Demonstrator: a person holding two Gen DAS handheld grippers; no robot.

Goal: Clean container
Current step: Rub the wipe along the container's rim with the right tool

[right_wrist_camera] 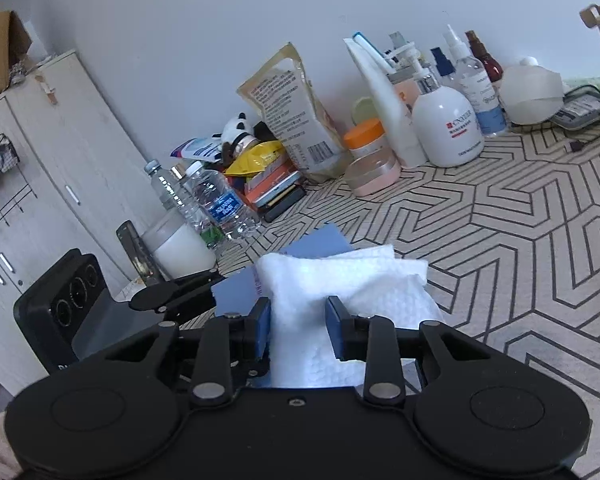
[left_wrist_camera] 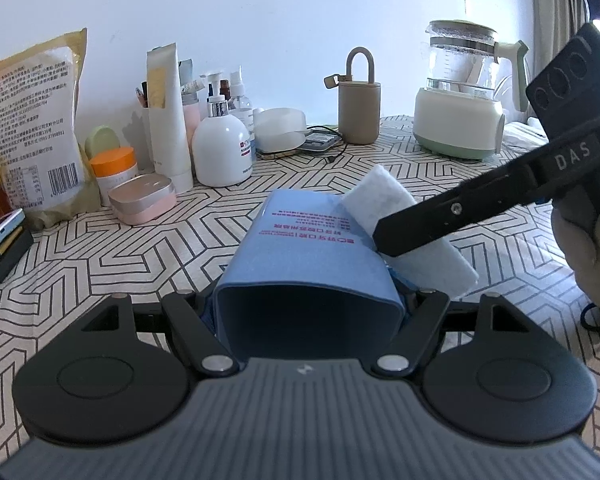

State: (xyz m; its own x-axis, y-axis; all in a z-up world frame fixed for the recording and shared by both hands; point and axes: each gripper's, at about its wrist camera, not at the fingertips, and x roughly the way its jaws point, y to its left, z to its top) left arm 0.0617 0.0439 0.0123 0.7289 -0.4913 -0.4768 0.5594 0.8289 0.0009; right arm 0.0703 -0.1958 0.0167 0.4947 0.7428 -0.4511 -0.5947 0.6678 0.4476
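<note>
two grippers meet over the patterned tablecloth [left_wrist_camera: 100, 248]. the left gripper [left_wrist_camera: 306, 304] is clamped on a blue container [left_wrist_camera: 300, 256], a squarish box lying on its side with its open mouth facing back toward the camera and pink printed text on its upper face. its blue-padded fingers [left_wrist_camera: 406, 304] press against both sides of the container near the mouth.

the right gripper [right_wrist_camera: 298, 322] comes in from the right side, gripping a folded white paper towel [right_wrist_camera: 340, 280] between its blue pads [right_wrist_camera: 263, 320]. seen from the left wrist view, the towel lies against the container's upper right edge, touching it, with the black finger across the towel. from the right wrist view, the blue container shows just beyond and under the towel, with the left gripper's black body at the left.

along the wall behind stands a crowd of things: a tan food pouch [left_wrist_camera: 32, 120], an orange-lidded jar [left_wrist_camera: 114, 168], a pink compact case [left_wrist_camera: 142, 198], a white pump bottle [left_wrist_camera: 222, 148], a tall white tube [left_wrist_camera: 168, 116], a beige lidded canister with a loop handle [left_wrist_camera: 359, 104], and a glass kettle on a green and white base [left_wrist_camera: 466, 92]. the right wrist view also shows two plastic water bottles [right_wrist_camera: 216, 200], a cup of milky liquid [right_wrist_camera: 182, 250] and a pale wardrobe [right_wrist_camera: 40, 152].
</note>
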